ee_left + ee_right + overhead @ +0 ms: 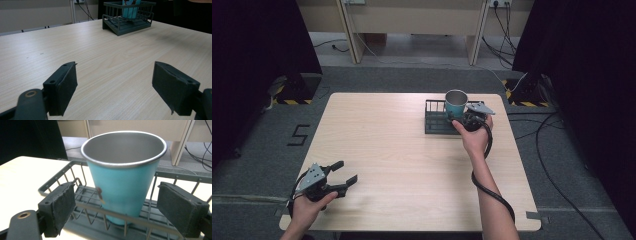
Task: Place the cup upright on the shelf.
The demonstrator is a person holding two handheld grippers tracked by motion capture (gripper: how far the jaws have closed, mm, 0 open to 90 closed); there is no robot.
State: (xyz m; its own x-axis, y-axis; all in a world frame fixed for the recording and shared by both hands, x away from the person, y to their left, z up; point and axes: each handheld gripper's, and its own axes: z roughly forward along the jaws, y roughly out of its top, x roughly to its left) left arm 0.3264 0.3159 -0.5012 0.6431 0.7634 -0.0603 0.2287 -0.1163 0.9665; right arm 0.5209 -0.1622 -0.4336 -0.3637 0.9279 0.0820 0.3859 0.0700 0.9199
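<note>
The cup stands in the rack at the table's far right.

My high view looks forward and down on the whole pale wooden table from above the near edge. My left gripper view sits low at the near left corner, facing across the tabletop to the far dark wire rack — shared with both other views. My right gripper view is close against that rack, facing the teal metal cup.
</note>
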